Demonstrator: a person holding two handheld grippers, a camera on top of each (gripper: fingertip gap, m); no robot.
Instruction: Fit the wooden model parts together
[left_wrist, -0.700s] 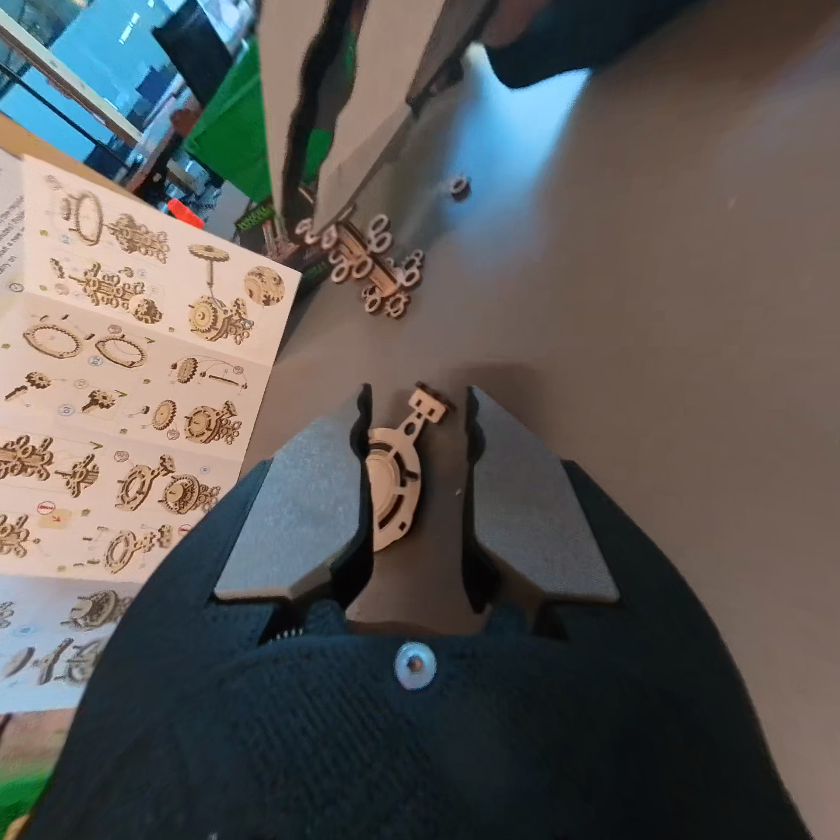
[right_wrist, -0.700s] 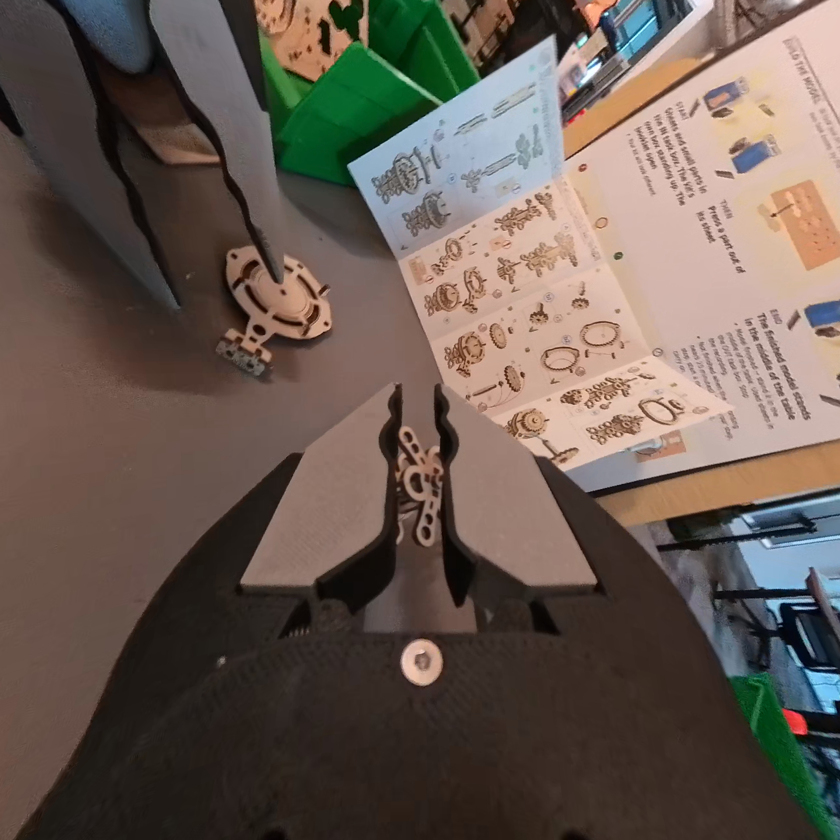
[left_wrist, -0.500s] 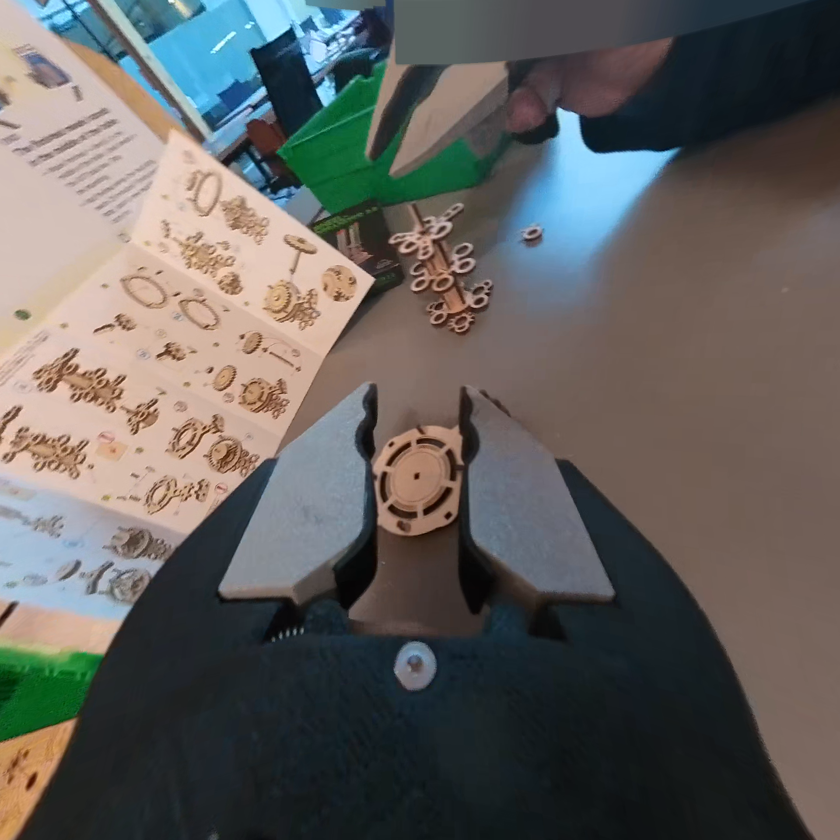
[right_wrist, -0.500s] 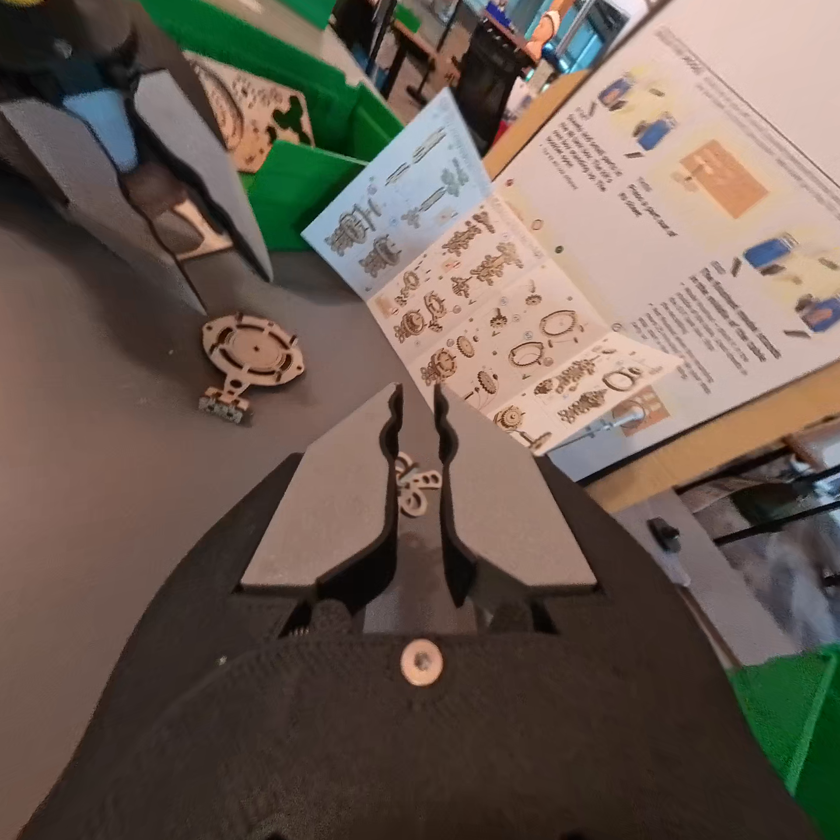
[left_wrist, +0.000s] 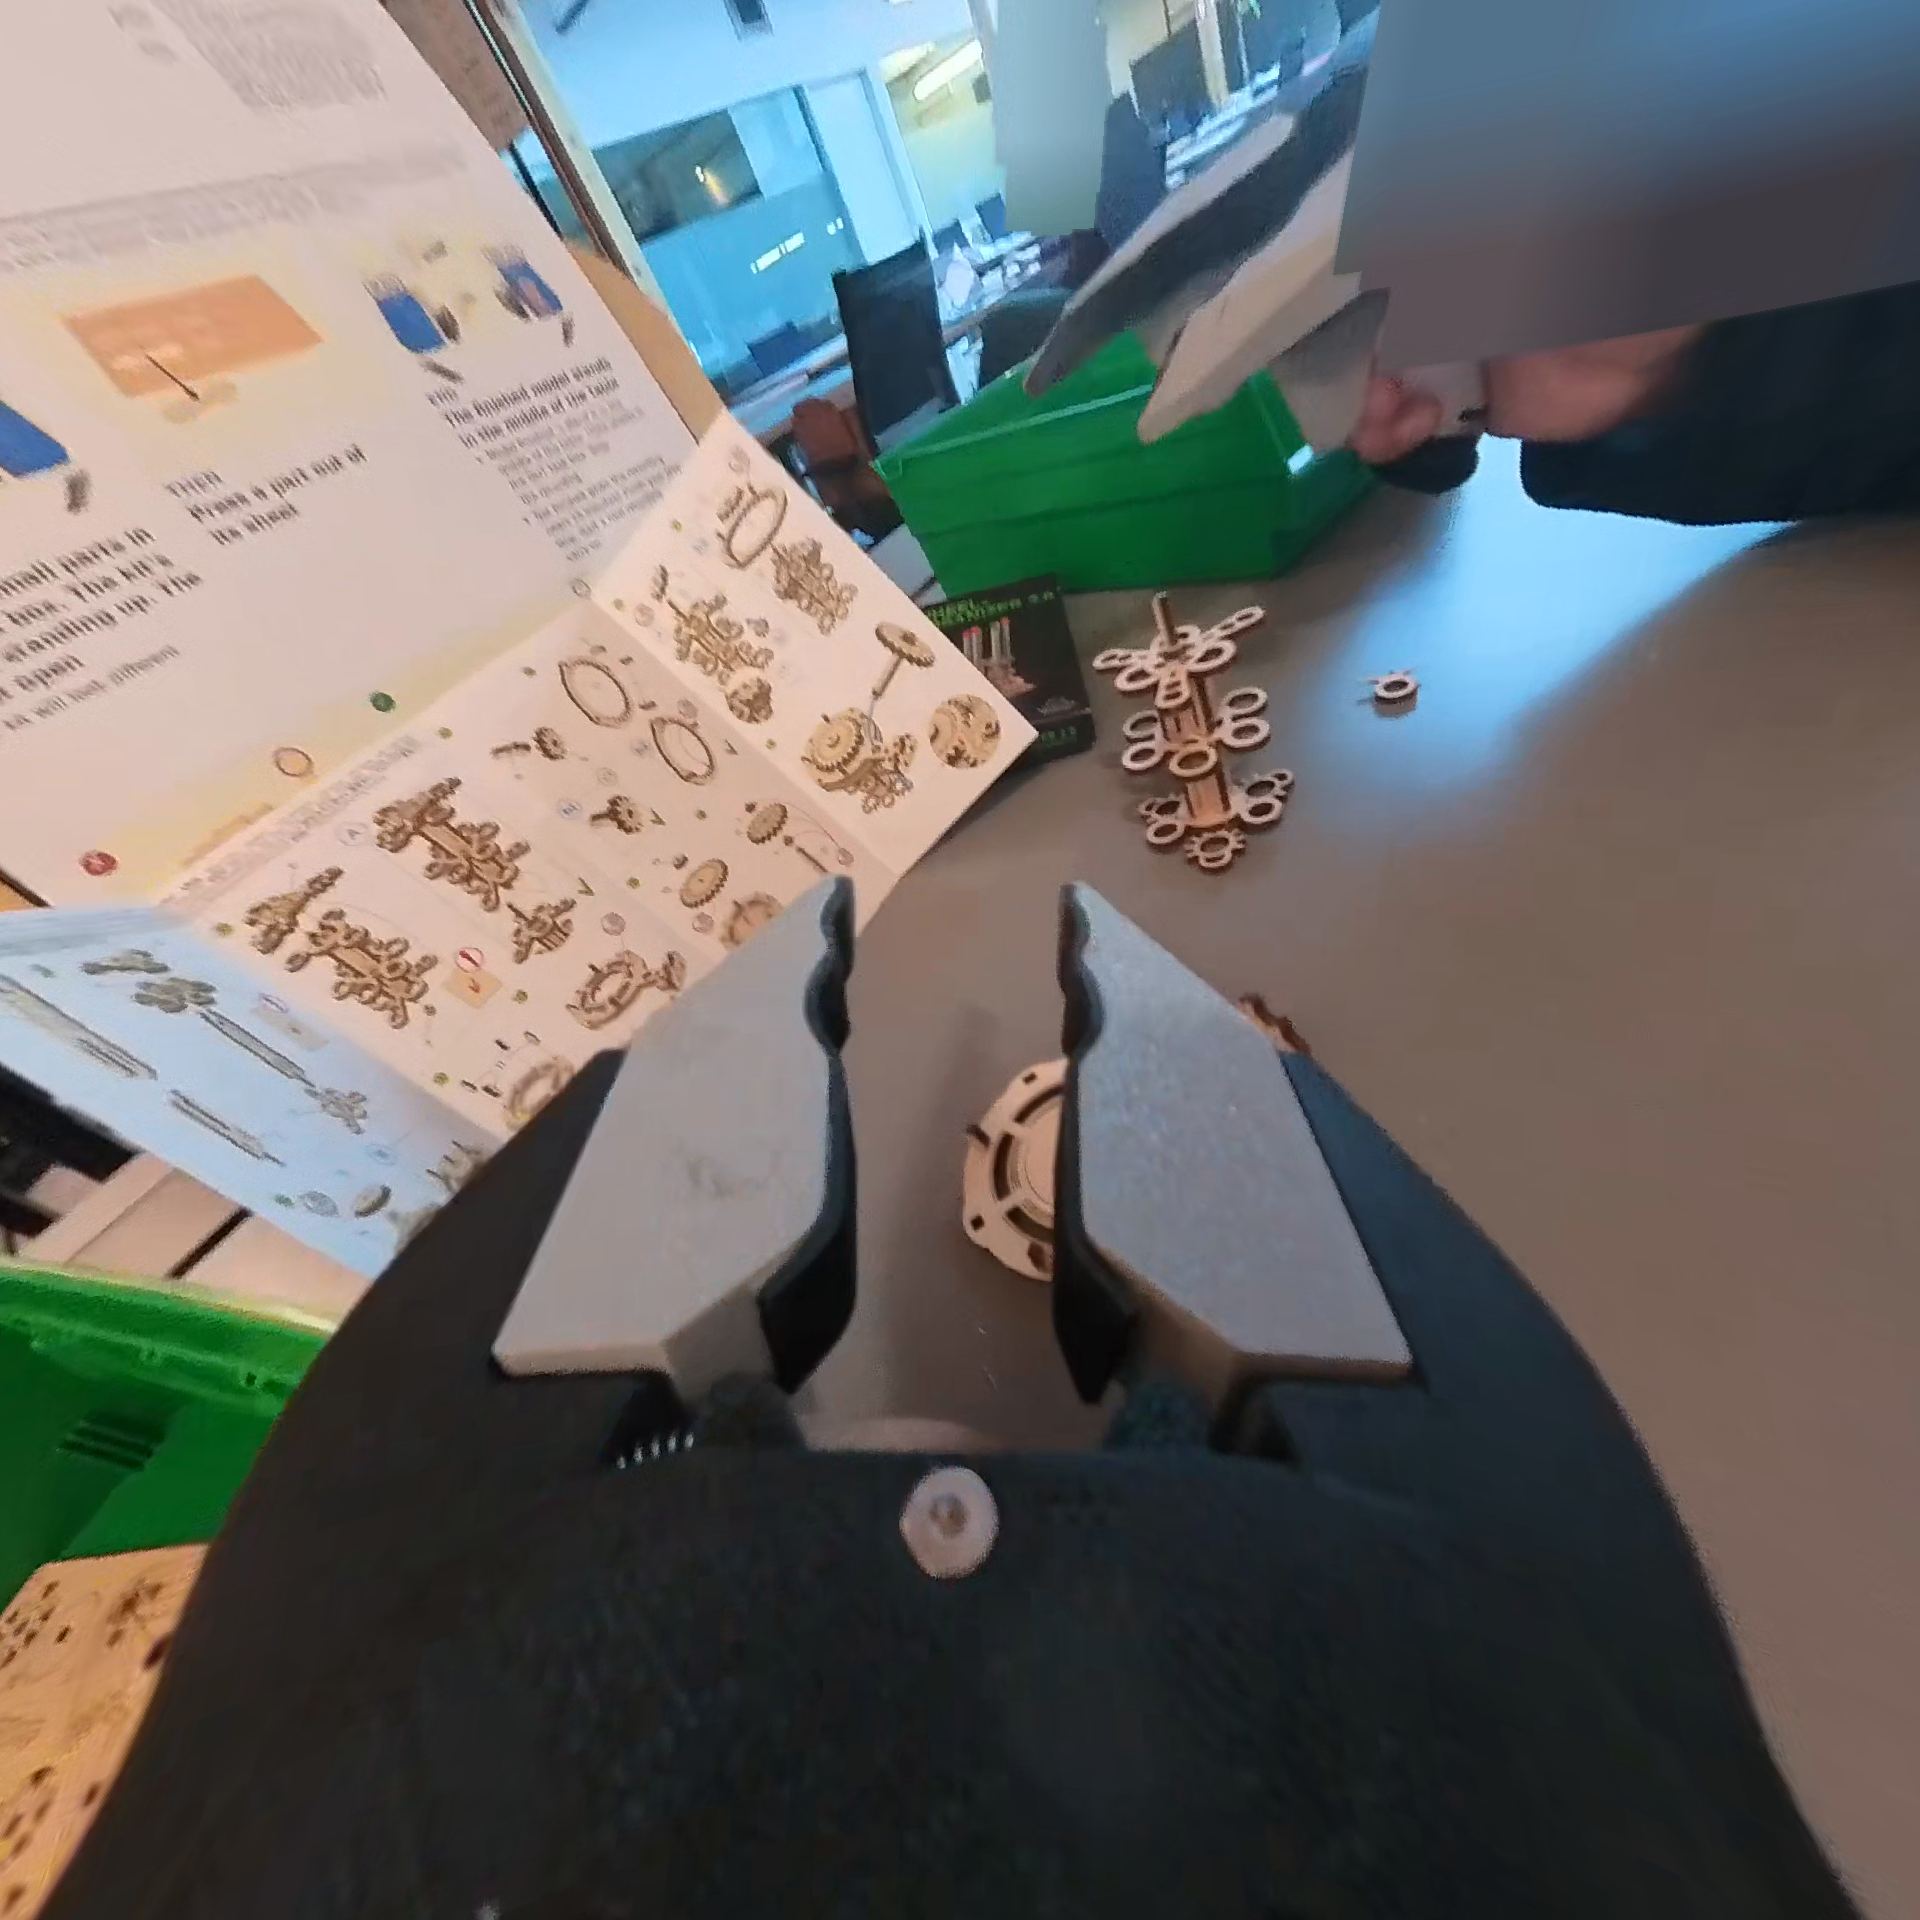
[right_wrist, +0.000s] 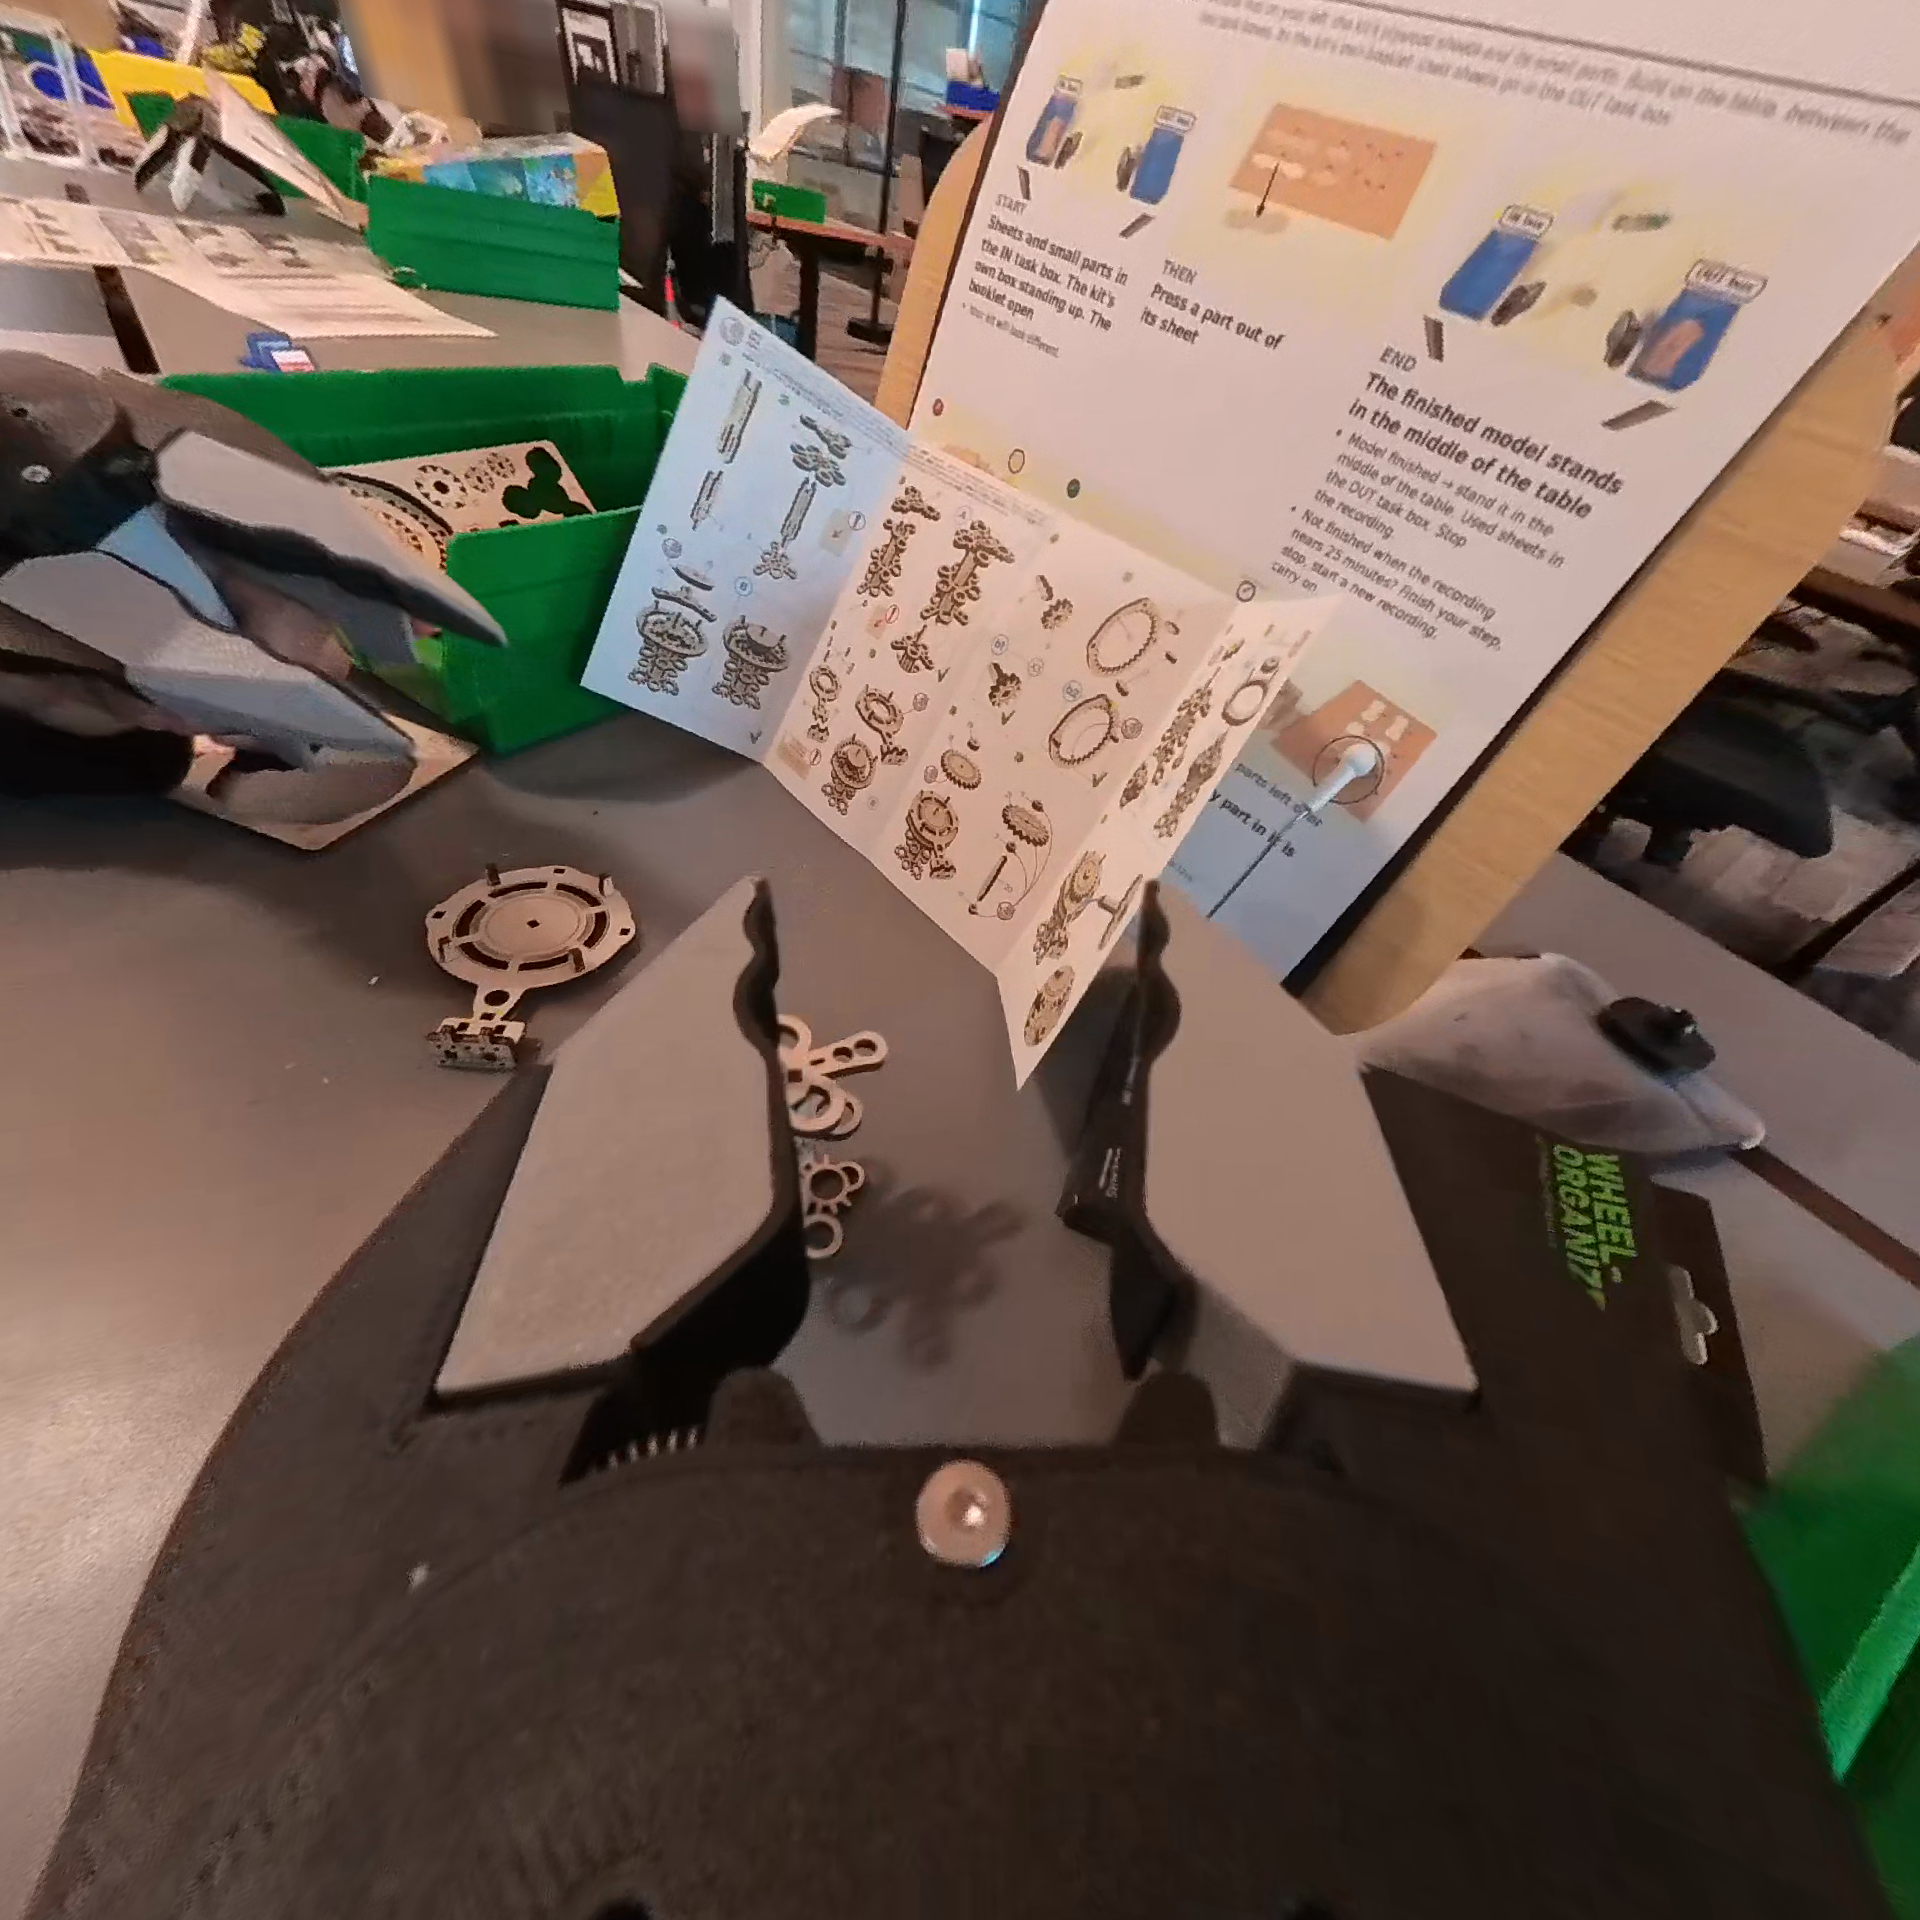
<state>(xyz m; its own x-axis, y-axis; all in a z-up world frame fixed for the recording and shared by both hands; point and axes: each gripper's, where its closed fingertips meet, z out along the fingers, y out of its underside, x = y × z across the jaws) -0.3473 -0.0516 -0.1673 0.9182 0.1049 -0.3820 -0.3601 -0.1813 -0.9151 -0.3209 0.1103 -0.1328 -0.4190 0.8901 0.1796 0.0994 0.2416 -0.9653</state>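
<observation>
Between the spread grey fingers of the left gripper (left_wrist: 956, 914), nothing is held; its jaws stand wide above the grey table (left_wrist: 1558, 1039). Just beneath its right finger lies the round slotted wooden disc with a short stem (left_wrist: 1013, 1174), flat on the table and partly hidden by that finger. Farther on, the wooden shaft assembly carrying tiers of ring-shaped petals (left_wrist: 1195, 748) lies on its side, with a tiny wooden ring piece (left_wrist: 1392, 688) apart to its right. A small dark kit box (left_wrist: 1023, 665) stands beside the fold-out instruction leaflet with assembly drawings (left_wrist: 582, 831), which leans against a large white printed board (left_wrist: 260, 416). Beyond them sits a green plastic bin (left_wrist: 1091, 488).

From the right wrist view, the right gripper (right_wrist: 951, 904) also has its jaws wide apart and empty, poised over the petal-ring assembly (right_wrist: 826, 1101), which shows beside its left finger. The slotted disc (right_wrist: 525, 930) lies well to the left, near the left gripper (right_wrist: 416, 675), whose fingers angle down toward the table. Behind that, another green bin (right_wrist: 520, 582) holds a flat wooden sheet with cut-out parts (right_wrist: 468, 499).
</observation>
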